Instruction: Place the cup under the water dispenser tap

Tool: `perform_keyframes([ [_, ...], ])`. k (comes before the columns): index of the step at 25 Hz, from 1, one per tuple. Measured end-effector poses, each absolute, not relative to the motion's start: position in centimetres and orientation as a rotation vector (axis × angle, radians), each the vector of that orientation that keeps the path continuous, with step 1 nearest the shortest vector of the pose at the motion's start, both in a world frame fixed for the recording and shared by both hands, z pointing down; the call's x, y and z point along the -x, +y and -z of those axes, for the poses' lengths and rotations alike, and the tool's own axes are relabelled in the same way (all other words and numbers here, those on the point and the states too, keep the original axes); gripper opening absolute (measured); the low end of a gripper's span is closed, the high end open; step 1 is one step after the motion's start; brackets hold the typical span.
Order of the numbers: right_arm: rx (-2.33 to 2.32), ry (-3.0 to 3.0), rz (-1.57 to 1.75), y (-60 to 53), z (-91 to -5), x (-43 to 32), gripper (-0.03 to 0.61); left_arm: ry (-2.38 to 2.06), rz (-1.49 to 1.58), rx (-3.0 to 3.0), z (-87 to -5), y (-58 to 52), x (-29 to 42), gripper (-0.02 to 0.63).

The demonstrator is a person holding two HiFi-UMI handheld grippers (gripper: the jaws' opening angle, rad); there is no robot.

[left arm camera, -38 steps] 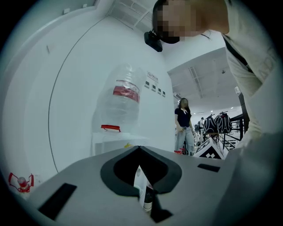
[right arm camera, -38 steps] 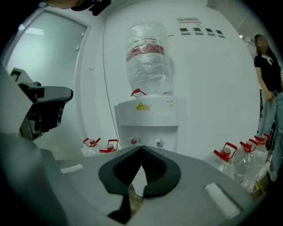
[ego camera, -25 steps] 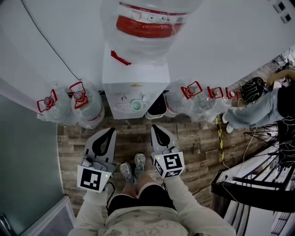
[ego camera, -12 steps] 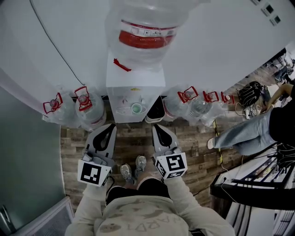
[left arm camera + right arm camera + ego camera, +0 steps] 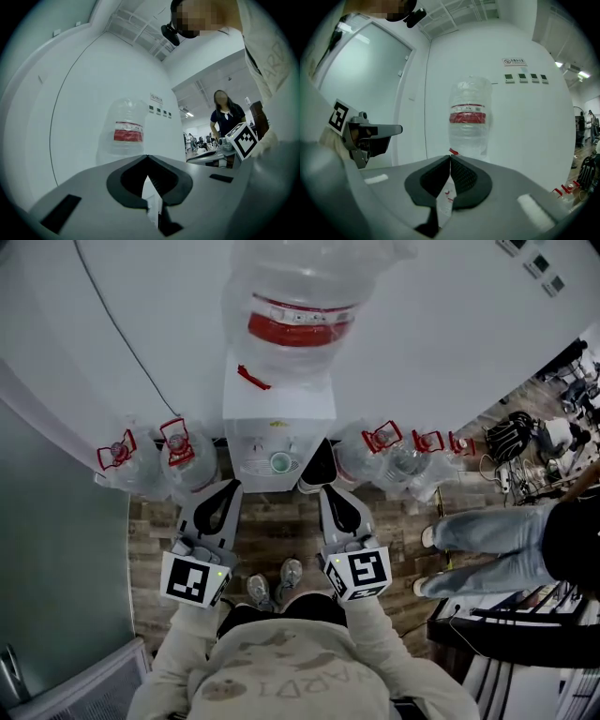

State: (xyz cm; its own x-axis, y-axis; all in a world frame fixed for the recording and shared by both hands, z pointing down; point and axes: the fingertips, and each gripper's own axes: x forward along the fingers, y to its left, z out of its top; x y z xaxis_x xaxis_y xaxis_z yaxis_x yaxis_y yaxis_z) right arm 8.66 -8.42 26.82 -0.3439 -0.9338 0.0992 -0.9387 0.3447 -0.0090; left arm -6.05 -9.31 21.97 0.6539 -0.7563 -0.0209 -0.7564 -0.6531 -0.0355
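Note:
A white water dispenser (image 5: pixel 277 423) stands against the wall with a big clear bottle (image 5: pixel 298 310) on top. A pale green cup (image 5: pixel 280 462) sits on its drip tray under the taps. My left gripper (image 5: pixel 231 486) and right gripper (image 5: pixel 327 491) hover side by side in front of the dispenser, one on each side of the cup and apart from it. Both are shut with nothing between the jaws. The left gripper view shows the bottle (image 5: pixel 124 133) over the closed left gripper (image 5: pixel 147 156). The right gripper view shows the same bottle (image 5: pixel 468 117) over the closed right gripper (image 5: pixel 450 157).
Spare water bottles with red handles stand on the floor left (image 5: pixel 178 460) and right (image 5: pixel 386 454) of the dispenser. A black bin (image 5: pixel 319 465) sits beside it. A person in jeans (image 5: pixel 487 531) walks at the right near cables and racks. A glass partition lies left.
Both grippers have risen and drawn closer to the dispenser front, still shut. The person at the right has stood up and walked across the floor.

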Motion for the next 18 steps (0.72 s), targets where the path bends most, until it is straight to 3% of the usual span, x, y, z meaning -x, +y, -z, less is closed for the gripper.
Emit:
perform_keyframes([
  [18,-1.775,-2.534,0.059,-7.5,-21.4,-9.7,0.009,1.270,-0.042,2.781,-18.9,-8.9,5.7,0.005],
])
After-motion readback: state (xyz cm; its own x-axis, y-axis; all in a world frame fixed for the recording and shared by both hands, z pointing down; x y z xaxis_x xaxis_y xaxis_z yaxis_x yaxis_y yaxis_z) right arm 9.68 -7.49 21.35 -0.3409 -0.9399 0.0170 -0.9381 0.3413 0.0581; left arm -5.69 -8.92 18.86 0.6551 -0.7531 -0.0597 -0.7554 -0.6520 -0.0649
